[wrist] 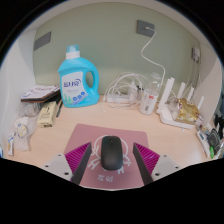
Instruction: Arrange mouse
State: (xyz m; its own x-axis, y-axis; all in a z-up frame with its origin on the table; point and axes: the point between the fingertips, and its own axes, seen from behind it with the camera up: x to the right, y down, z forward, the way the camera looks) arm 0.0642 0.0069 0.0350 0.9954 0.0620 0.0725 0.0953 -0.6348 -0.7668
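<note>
A black computer mouse (112, 153) lies on a pink mouse pad (92, 139) with a white drawing on it, on a light wooden desk. It rests between my two fingers with a gap at each side. My gripper (112, 158) is open, with the left pink pad (78, 157) and the right pink pad (146, 157) flanking the mouse. The mouse sits on the pad on its own.
A blue detergent bottle (76, 78) stands at the back left. A white power strip with cables (122, 93) lies at the back middle. A white router with antennas (180, 108) stands at the right. Small clutter (38, 100) lies at the left.
</note>
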